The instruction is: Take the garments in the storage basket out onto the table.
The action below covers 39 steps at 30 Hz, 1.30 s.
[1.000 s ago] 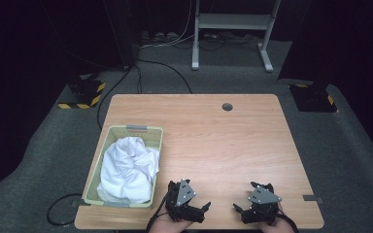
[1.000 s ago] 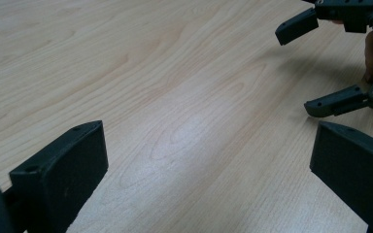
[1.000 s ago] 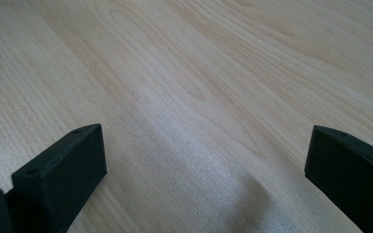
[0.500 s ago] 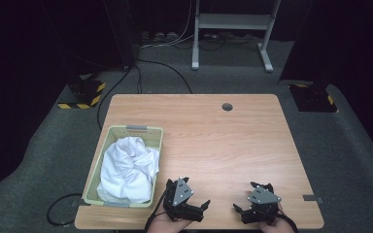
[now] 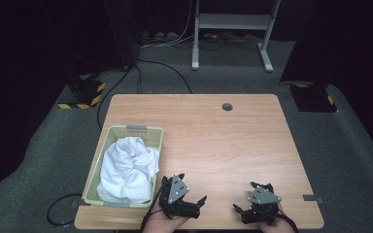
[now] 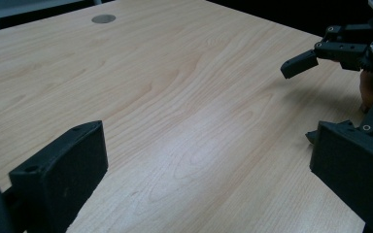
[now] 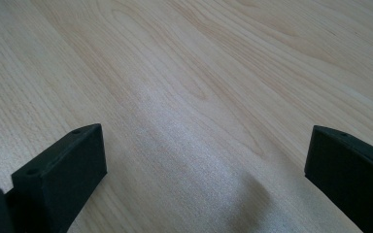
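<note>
A pale green basket [image 5: 131, 128] stands on the wooden table [image 5: 213, 141] at the front left, with crumpled white cloth [image 5: 126, 167] heaped in it. My left gripper [image 5: 197, 206] rests at the table's front edge just right of the basket, pointing right, open with nothing between its jaws. My right gripper [image 5: 239, 212] sits a short way to its right, pointing left, also open and empty. In the left gripper view my left gripper [image 6: 209, 155] spans bare wood, and my right gripper [image 6: 320, 53] faces it at the upper right. In the right gripper view my right gripper [image 7: 204, 155] stands wide over bare wood.
A round cable hole [image 5: 227, 106] lies near the table's far edge. Beyond the table stand a white metal frame [image 5: 230, 24] and cables on grey carpet. Yellow-black striped blocks [image 5: 80, 94] sit on the floor to the far left.
</note>
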Available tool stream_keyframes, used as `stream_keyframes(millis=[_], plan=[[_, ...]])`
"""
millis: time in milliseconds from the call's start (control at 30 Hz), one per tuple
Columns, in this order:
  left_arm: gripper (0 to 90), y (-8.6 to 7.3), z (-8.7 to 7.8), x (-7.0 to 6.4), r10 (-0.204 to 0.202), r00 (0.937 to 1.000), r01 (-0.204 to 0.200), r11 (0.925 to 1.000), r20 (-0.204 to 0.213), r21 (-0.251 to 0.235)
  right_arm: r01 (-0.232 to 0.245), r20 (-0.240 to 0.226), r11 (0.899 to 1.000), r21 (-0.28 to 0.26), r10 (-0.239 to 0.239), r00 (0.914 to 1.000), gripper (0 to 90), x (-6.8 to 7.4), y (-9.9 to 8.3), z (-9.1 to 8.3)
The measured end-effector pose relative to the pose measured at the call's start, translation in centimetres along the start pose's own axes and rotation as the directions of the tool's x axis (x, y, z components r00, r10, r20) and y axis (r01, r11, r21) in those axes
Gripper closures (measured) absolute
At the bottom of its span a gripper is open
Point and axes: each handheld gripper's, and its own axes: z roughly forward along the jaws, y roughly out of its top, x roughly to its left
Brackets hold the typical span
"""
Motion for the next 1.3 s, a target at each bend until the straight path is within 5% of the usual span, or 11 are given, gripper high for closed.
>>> stream_keyframes(millis=[1300], plan=[[1.0, 0.8, -3.3, 2.5, -0.034, 0.9971, 0.032, 0.9991, -0.068, -0.027, 0.001, -0.008, 1.0, -0.002, -0.001, 1.0, 1.0, 0.0, 0.0, 0.0]])
